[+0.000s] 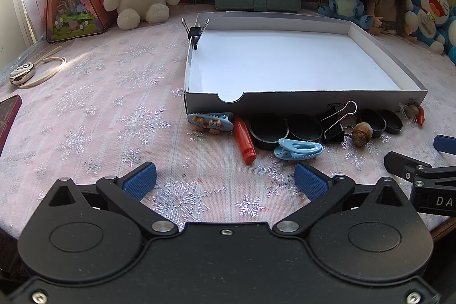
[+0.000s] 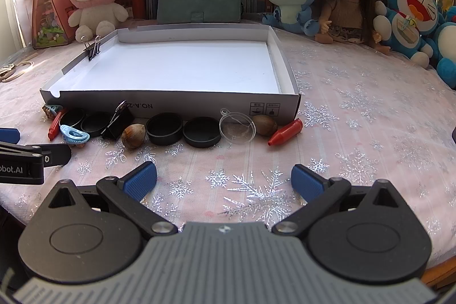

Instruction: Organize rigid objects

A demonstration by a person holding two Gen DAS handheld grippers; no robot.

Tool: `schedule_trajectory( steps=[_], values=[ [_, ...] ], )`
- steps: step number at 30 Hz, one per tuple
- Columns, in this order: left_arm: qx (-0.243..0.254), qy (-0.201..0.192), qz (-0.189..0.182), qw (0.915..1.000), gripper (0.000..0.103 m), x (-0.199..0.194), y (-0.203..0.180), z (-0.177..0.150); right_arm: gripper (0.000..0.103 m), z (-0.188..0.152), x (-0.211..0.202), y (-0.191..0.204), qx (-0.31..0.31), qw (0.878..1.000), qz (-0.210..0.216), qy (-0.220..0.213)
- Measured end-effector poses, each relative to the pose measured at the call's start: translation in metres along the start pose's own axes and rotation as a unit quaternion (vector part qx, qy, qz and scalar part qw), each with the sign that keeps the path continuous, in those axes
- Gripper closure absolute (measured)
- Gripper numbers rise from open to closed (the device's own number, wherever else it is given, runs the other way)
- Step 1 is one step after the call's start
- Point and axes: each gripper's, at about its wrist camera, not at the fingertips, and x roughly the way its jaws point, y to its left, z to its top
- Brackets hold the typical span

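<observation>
Big picture first: the white box [image 2: 171, 70] sits mid-table, its floor bare, only 1 binder clip [image 2: 92, 49] pinched onto its left wall. Nothing sorted yet, so this looks like the opening step. The loose pieces line up along the box's front wall: black caps [image 2: 164, 129], a second binder clip [image 1: 335, 123], red crayons [image 1: 244, 143], acorns [image 2: 131, 136], blue hair clips [image 1: 297, 149], a clear lens [image 2: 237, 127]. Left gripper [image 1: 225, 180] and right gripper [image 2: 223, 180] both hover spread wide, holding nothing. Next call, I'd say: close on 1 piece, lift it over the wall.
</observation>
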Motion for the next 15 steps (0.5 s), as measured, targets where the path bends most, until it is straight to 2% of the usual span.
schedule_trajectory(
  steps=[15],
  values=[
    [0.001, -0.003, -0.001, 1.0, 0.0, -0.0003, 0.0, 0.0004, 0.0, 0.0025, -0.0037, -0.0013, 0.003, 1.0, -0.004, -0.008]
  ],
)
